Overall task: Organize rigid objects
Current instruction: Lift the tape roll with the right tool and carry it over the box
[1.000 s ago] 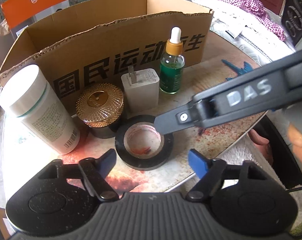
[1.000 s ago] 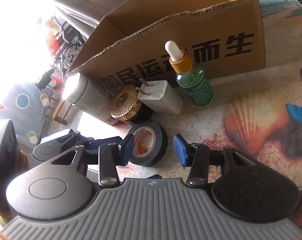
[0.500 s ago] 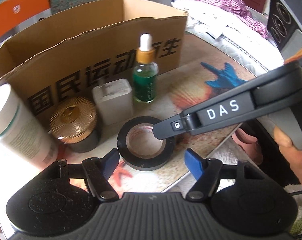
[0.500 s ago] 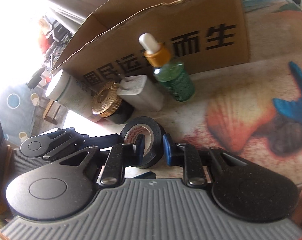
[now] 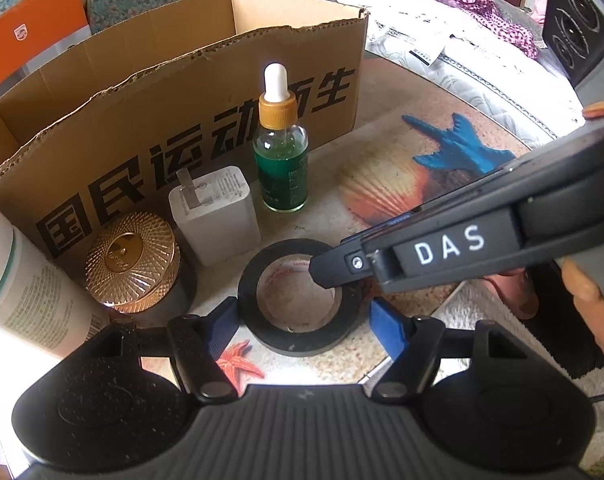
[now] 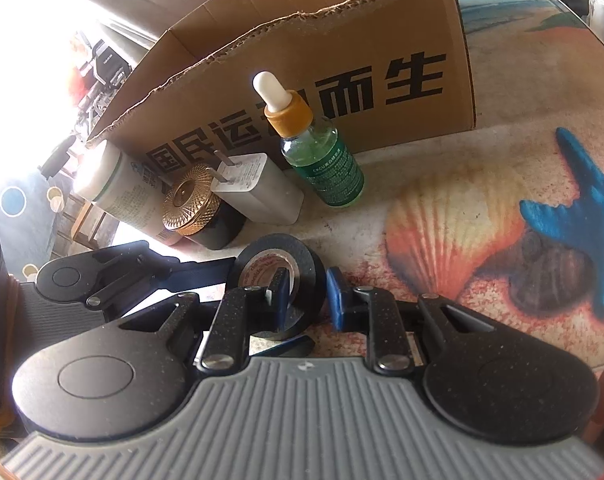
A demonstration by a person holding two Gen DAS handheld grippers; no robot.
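The task looked barely begun: the box (image 5: 206, 92) stood open at the back of the table (image 6: 482, 184), and as far as the pictures showed nothing lay in it, though its floor was mostly hidden. Five things stood in front of it on the table: a white tub (image 5: 26, 296) at the left, a gold-lidded jar (image 5: 132, 260), a charger (image 5: 214, 212), a green dropper bottle (image 5: 280, 160), and nearest the cameras a roll of black tape (image 5: 302, 300) lying flat. The right gripper (image 6: 308, 298) had one finger inside the roll's hole and the other outside, and the two pinched the wall of the tape on its right side; this seemed the first pick, with the roll not lifted off the table. The left gripper (image 5: 302, 320) hovered just at the near edge of the same roll, its fingers spread to either side and gripping nothing. Left to do, by my reading: lift the tape into the box, then the other four
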